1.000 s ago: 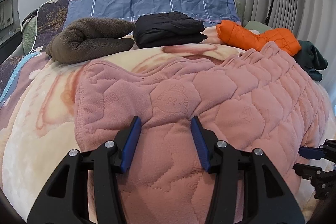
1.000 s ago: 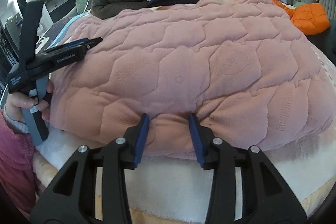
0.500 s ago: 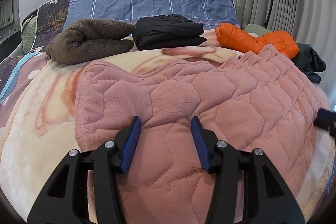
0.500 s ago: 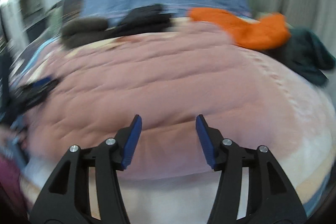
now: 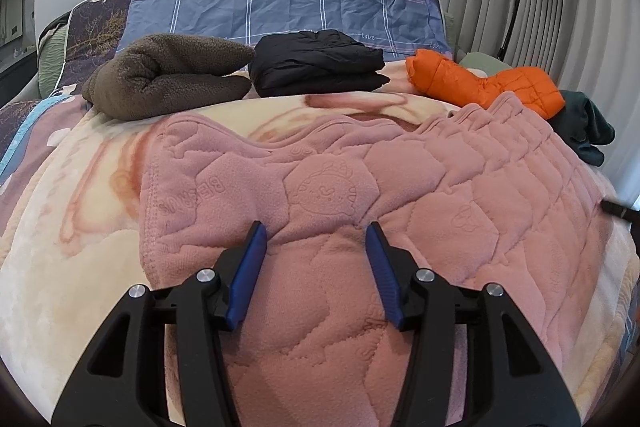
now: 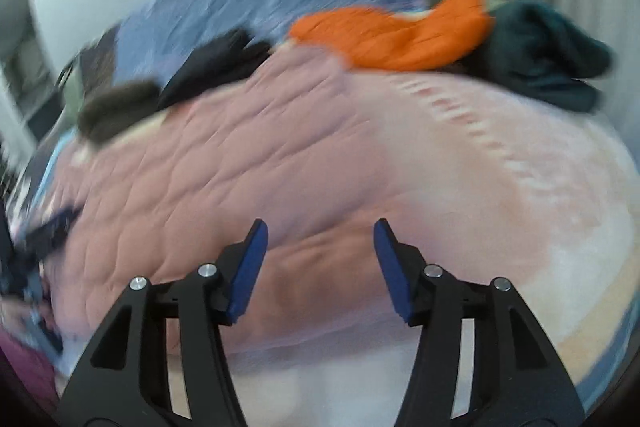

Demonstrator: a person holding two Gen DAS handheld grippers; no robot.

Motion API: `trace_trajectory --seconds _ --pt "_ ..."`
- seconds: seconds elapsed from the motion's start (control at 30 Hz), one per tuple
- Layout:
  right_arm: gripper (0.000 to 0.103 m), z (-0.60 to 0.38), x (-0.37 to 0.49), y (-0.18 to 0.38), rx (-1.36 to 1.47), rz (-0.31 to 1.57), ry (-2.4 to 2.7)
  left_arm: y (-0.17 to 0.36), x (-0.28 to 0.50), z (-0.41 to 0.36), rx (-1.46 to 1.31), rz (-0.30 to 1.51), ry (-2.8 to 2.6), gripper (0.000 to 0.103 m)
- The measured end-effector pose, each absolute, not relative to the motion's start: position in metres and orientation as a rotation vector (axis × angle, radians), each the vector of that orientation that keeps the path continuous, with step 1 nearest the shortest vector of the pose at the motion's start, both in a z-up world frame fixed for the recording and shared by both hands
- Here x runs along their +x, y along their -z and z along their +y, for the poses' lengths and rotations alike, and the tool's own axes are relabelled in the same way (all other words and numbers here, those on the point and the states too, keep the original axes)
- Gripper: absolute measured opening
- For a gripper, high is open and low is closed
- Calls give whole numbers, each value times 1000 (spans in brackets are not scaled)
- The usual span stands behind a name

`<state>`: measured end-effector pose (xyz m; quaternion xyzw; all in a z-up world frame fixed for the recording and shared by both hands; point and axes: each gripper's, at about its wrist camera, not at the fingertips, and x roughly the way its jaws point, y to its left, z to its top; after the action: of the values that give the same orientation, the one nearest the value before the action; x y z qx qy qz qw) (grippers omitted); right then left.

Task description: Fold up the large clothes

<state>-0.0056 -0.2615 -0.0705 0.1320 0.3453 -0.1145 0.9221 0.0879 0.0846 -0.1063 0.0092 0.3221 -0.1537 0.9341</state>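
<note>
**Pink quilted garment spread on the bed**

The pink quilted fleece garment [image 5: 400,211] lies flat across the cream blanket-covered bed [image 5: 72,227]. The left gripper [image 5: 316,247] hovers over its near edge, fingers spread and empty. The right gripper [image 6: 320,247], in a blurred view, also appears spread wide, holding nothing.

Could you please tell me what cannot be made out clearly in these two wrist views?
- Right wrist view: motion blur smears the folded black garment and brown fleece.
- Left wrist view: the right gripper is cut off by the edge.
- Pink quilted fleece garment: underside hidden.
</note>
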Motion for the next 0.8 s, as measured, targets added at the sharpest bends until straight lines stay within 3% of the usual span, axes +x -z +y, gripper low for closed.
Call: trace_trajectory --seconds 0.07,0.1,0.13,0.23,0.33,0.43,0.6,0.67,0.8 --pt "54 -285 -11 72 288 710 298 107 87 85 20 658 314 54" --pt "45 -292 -13 79 301 734 305 107 87 85 19 658 314 54" --pt "42 -300 -10 90 324 776 301 107 87 85 19 658 314 54" --pt "42 -313 1 129 397 855 242 107 87 84 26 657 313 54" --pt "43 -319 1 121 460 850 260 107 87 84 33 660 308 54" --pt "43 -304 -2 98 349 812 310 106 88 84 29 663 309 54" --pt "50 -255 -20 65 133 679 298 101 87 89 -12 656 321 56" --pt "52 -228 -23 62 41 657 233 90 84 101 -120 656 373 61" --pt "60 -166 -28 62 -115 588 66 72 77 131 -237 634 379 61"
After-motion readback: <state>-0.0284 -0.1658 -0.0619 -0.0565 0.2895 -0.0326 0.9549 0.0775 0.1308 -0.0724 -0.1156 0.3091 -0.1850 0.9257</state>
